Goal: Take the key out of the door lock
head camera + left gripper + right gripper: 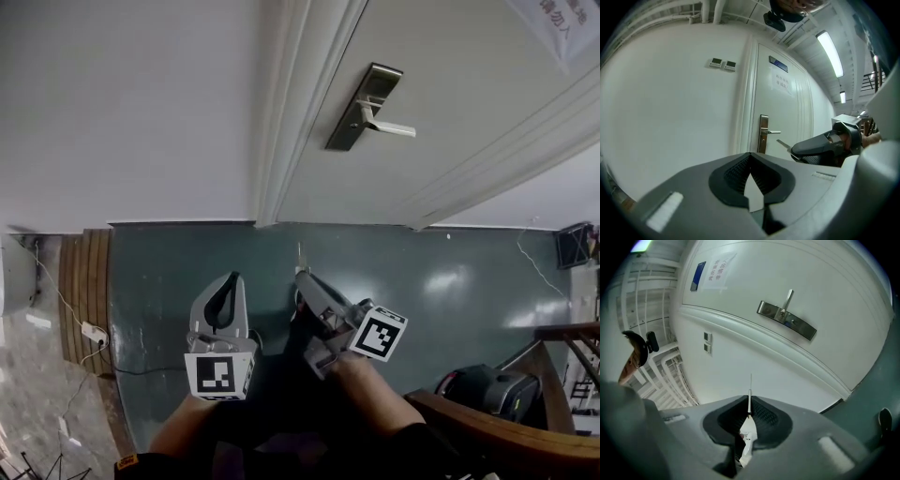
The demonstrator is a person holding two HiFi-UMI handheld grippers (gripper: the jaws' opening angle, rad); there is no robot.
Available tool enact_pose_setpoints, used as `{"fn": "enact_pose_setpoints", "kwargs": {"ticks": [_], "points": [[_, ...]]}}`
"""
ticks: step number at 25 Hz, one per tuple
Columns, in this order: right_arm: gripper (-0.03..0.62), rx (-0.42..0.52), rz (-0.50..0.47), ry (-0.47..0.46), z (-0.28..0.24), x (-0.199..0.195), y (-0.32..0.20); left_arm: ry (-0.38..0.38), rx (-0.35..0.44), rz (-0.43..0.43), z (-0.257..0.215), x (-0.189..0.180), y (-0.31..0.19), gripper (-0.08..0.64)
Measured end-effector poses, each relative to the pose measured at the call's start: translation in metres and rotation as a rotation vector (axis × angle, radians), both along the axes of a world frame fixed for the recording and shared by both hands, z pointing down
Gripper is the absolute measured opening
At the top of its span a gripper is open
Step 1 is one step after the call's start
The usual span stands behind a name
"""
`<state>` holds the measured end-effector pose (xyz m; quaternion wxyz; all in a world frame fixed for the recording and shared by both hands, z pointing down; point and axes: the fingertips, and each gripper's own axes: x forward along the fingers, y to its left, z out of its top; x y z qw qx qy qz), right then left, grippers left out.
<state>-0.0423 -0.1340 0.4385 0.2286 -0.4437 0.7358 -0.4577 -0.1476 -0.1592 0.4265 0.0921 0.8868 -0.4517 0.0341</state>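
Tools are numbering two, both held low over the dark green floor. The left tool is holding nothing, its jaws meeting tip to tip. Just beside it, the right tool is clamping on the one key, which is showing edge-on with its thin blade sticking out past the pads and pointing toward the door. The key is therefore sitting in the right tool, well apart from the lock plate.

An open stretch of floor is running from the tools to the foot of the door. Toward the floor's left edge, one cable is trailing to a white power strip. Toward its right edge, a black bag and a wooden rail are narrowing the room on that side.

Farther off, the single lock plate is standing near the door's left edge, just beside the white frame, with one lever handle jutting from it toward the door's middle. Two small panels are sitting side by side on the wall left of the frame, and one blue plate with one paper notice below it is hanging high on the door.
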Motion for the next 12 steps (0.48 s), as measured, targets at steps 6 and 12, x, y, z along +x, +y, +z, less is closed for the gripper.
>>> {"fn": "enact_pose_setpoints", "kwargs": {"ticks": [6, 12], "points": [[0.017, -0.008, -0.030, 0.066, -0.003, -0.023, 0.041, 0.035, 0.017, 0.008, 0.000, -0.007, 0.035, 0.018], [0.017, 0.006, -0.034, 0.078, -0.008, -0.022, 0.082, 0.017, 0.024, 0.013, 0.000, -0.003, 0.074, 0.018]]}}
